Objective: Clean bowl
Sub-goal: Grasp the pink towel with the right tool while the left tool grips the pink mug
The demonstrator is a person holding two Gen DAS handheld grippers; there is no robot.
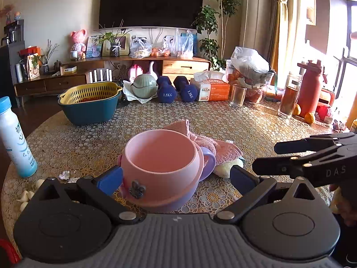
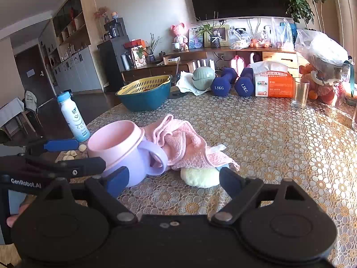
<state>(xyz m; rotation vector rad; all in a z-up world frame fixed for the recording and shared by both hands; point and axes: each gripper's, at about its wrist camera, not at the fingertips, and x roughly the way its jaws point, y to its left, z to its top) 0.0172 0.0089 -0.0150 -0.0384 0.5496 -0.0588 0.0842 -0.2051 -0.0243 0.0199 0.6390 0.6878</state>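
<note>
A pink bowl with a lilac base and handle stands upright and empty on the patterned table. My left gripper is open, with one blue pad on each side of the bowl; the left pad is close to its wall. Behind the bowl lies a crumpled pink towel, partly covering a pale yellow cloth. My right gripper is open just in front of that cloth, with the bowl at its left finger. In the left wrist view the right gripper comes in from the right.
A white bottle with a blue cap stands at the table's left edge, with garlic cloves near it. A yellow colander in a teal basin, two dumbbells, a tissue box and a glass line the far side.
</note>
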